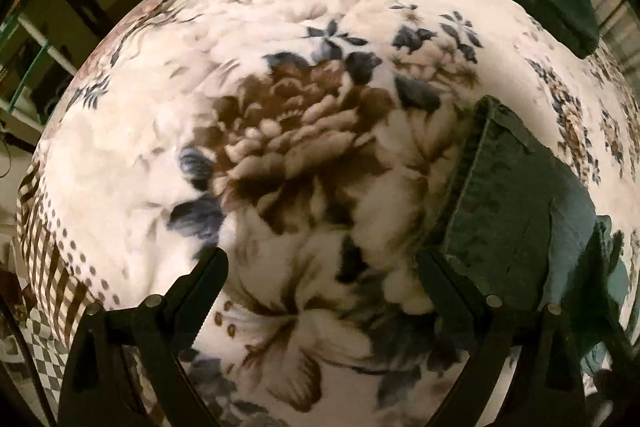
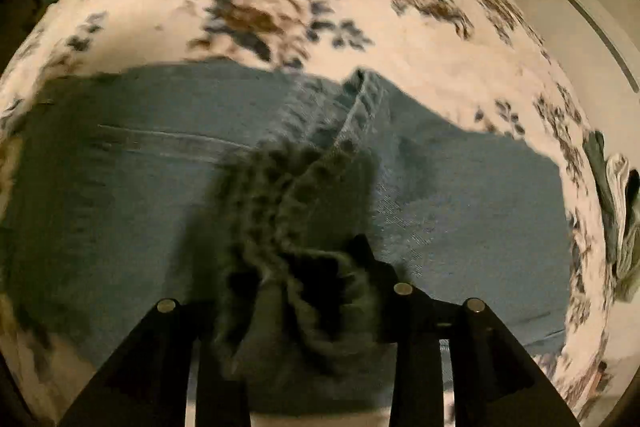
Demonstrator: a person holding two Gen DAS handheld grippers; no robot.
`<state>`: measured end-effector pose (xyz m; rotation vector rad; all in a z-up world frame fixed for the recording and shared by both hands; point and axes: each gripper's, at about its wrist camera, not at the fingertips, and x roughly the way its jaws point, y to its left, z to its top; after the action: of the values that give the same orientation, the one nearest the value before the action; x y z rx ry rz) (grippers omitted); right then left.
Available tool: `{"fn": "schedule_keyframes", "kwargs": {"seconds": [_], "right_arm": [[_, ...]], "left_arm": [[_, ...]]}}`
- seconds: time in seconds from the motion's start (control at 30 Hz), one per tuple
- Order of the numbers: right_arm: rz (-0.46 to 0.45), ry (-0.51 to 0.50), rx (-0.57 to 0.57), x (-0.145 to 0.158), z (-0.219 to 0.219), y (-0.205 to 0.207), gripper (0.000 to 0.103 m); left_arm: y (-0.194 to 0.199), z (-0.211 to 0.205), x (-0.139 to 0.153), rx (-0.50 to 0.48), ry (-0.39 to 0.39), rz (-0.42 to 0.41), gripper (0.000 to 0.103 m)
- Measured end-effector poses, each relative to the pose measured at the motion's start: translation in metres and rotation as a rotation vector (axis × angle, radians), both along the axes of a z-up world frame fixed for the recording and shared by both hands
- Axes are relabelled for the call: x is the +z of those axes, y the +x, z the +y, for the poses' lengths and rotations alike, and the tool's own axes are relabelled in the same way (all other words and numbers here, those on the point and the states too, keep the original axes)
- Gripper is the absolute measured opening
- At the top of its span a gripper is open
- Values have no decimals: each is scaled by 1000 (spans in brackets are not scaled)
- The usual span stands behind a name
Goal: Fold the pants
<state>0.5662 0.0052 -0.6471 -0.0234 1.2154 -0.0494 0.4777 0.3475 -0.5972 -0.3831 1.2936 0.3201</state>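
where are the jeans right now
The jeans lie spread across the floral blanket in the right wrist view, with a bunched part between the right gripper fingers.

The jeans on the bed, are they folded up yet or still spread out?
Partly folded. The jeans lie mostly flat on the blanket, and the right gripper holds a bunched end over them.
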Motion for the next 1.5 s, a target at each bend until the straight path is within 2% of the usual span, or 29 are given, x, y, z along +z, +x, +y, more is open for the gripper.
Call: {"fn": "schedule_keyframes", "kwargs": {"seconds": [0.03, 0.07, 0.1, 0.23, 0.3, 0.37, 0.5, 0.57, 0.63, 0.7, 0.73, 0.77, 0.8, 0.87, 1.03, 1.17, 1.3, 1.33, 1.37, 1.43, 1.5], "right_arm": [[-8, 132, -28, 11, -13, -5, 60], [-15, 210, -54, 18, -23, -8, 61], [-30, 345, -128, 29, -46, -15, 61], [-16, 570, -432, 34, -122, -33, 62], [-19, 625, -534, 27, -151, -40, 62], [-11, 615, -627, 17, -178, -48, 62], [-1, 597, -728, 3, -215, -62, 62], [7, 593, -760, -2, -229, -71, 62], [0, 615, -790, -4, -242, -83, 62], [-9, 637, -805, -5, -251, -90, 62], [-9, 652, -813, -6, -256, -95, 62], [-2, 659, -815, -8, -259, -97, 62], [2, 663, -814, -10, -261, -99, 62], [7, 674, -820, -14, -266, -105, 62], [-20, 742, -821, -19, -274, -117, 62], [-40, 827, -821, -36, -284, -121, 62], [-34, 925, -815, -52, -298, -125, 62], [-35, 952, -795, -50, -301, -126, 62], [-36, 958, -785, -49, -302, -126, 62], [-46, 974, -765, -43, -309, -127, 62], [-57, 994, -745, -40, -315, -127, 62]], "left_arm": [[2, -4, 3, -9, -4, -5, 97], [4, -9, 7, -19, -15, -13, 97], [7, -13, 10, -27, -26, -18, 97], [30, -54, 26, -100, -146, -51, 97], [48, -86, 30, -150, -218, -57, 97], [72, -129, 28, -220, -291, -43, 97], [115, -215, -2, -382, -395, 57, 97], [131, -255, -20, -462, -422, 117, 97], [137, -283, -30, -519, -407, 141, 96], [139, -307, -38, -582, -355, 150, 90], [138, -316, -38, -611, -289, 139, 82], [136, -322, -37, -639, -232, 117, 59], [133, -323, -36, -660, -207, 102, 44], [126, -323, -32, -690, -175, 69, 33], [117, -309, -23, -702, -121, 43, 19], [108, -296, -22, -660, -49, 55, 16], [96, -275, -18, -539, -124, 68, 17], [91, -268, -17, -495, -190, 77, 20], [84, -259, -15, -425, -266, 87, 25], [73, -253, -12, -340, -342, 91, 34], [61, -256, -9, -293, -374, 86, 49]]}}
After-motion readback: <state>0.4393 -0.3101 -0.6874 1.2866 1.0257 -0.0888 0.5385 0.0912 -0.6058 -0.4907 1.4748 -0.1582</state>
